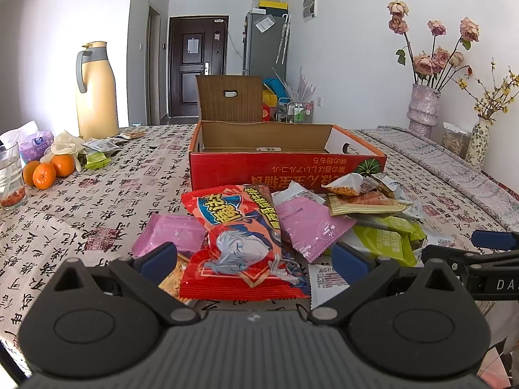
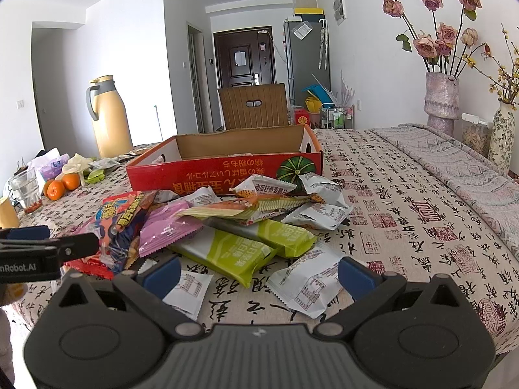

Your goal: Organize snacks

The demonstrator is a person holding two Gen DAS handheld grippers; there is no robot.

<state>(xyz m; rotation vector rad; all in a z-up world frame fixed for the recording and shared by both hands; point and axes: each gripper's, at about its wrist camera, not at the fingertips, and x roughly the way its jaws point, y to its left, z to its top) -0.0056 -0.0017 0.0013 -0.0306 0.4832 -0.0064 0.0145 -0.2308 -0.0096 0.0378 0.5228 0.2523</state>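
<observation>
On the table just before the open red cardboard box (image 1: 285, 168), the red snack packet (image 1: 240, 243) lies atop a slippery heap between the left claw (image 1: 256, 259)'s parted fingers, so closing could drag neighbouring wrappers along; the right claw (image 2: 259, 275) gapes too.

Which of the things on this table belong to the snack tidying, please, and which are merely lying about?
For the job: red snack packet, pink packets, green bars, white sachets, red box.

Lying about: oranges, thermos, glass, vases.
</observation>
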